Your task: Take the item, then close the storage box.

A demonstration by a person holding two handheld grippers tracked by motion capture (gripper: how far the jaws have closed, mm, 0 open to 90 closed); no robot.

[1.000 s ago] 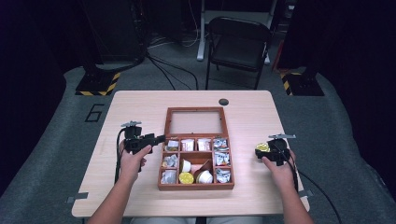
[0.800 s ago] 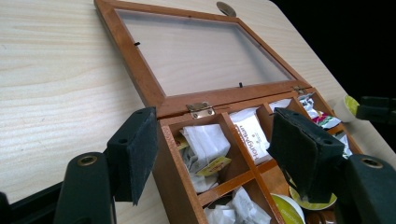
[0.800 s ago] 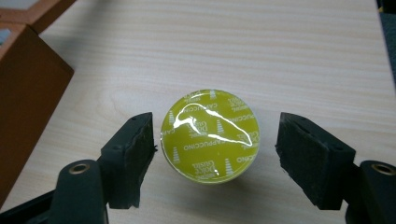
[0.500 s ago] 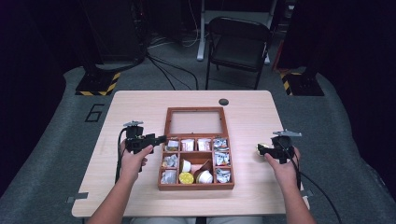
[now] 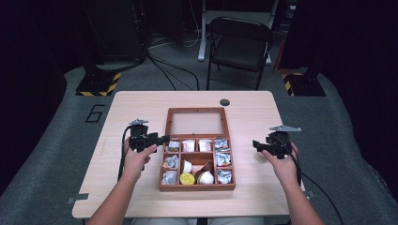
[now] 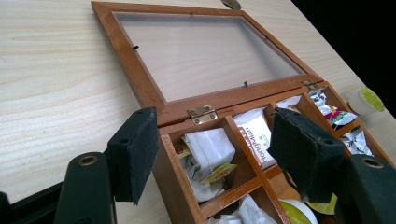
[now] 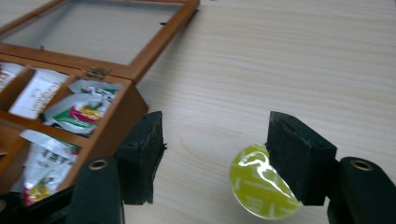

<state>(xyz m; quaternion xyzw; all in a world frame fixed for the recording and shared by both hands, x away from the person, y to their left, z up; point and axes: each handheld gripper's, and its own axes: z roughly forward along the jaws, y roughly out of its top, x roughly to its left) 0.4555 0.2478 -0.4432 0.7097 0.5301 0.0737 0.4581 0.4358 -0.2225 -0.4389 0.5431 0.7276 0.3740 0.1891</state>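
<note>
A: What is seen nearest to the right gripper (image 7: pixel 217 135)?

B: A round, flat pod with a shiny yellow-green foil top (image 7: pixel 259 189) is seen on the pale wooden table (image 7: pixel 280 56). It lies flat, foil up. Part of it is hidden behind the jaw at the right of the right gripper view.

A: Is it held?

B: No. The jaws have just been closing, yet nothing is caught between them; bare table is seen through the gap. The pod is left below them and off to that one side, not centred.

A: Is a long axis to be reckoned with?

B: None; the pod is round, so any line of approach is served. If it is to be gripped, the gap would need to be shifted sideways over it and lowered.

A: And farther off?

B: The reddish-brown wooden compartment box (image 7: pixel 116 126) is found at the other side of the same jaws, apart from the pod. Its glass-paned lid (image 6: pixel 140 79) is laid open flat. At its far corner the left gripper (image 6: pixel 215 126) is held with jaws released, one outside the wall and one over the sachets, nothing pressed.

A: Which hand is nearer to the pod?

B: The right, plainly; the whole box is set between the pod and the left.
</note>
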